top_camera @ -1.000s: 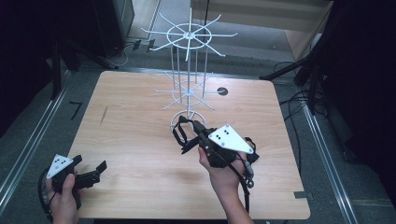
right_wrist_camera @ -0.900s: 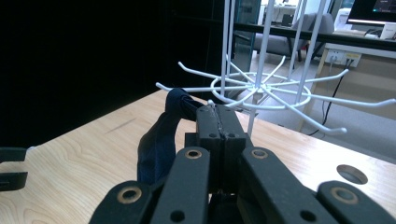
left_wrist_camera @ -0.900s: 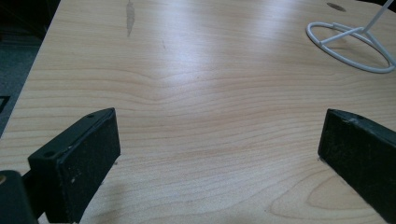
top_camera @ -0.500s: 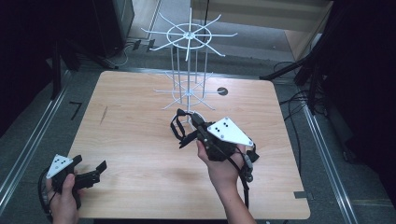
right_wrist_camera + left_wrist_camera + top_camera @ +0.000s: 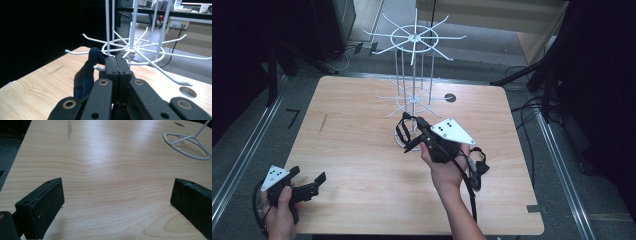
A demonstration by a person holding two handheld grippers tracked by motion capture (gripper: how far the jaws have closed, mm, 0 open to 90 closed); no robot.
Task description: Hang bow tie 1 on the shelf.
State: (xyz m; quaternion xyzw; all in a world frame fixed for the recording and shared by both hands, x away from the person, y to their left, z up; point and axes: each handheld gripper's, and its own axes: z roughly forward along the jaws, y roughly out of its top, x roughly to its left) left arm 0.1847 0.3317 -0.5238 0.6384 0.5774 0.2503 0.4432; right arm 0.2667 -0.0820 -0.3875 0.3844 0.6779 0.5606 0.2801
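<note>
A white wire rack (image 5: 414, 65) with two tiers of hooks stands at the table's far middle. My right gripper (image 5: 419, 122) is raised in front of its lower tier, shut on a dark blue strap loop (image 5: 402, 131) that hangs off the left of the jaws. In the right gripper view the strap (image 5: 83, 77) droops beside the closed gripper (image 5: 116, 63), close to a hook tip (image 5: 97, 67) of the lower tier (image 5: 135, 47). My left gripper (image 5: 307, 175) rests low at the table's near left corner, open and holding nothing (image 5: 117, 192).
The rack's round wire base (image 5: 187, 145) sits on the wooden table (image 5: 362, 150). A small dark hole (image 5: 450, 98) lies right of the rack. Metal rails run along the floor on both sides, and cables trail at the right.
My right gripper has lifted and moved a little forward toward the rack's lower hooks, carrying the strap. The left gripper has stayed put.
</note>
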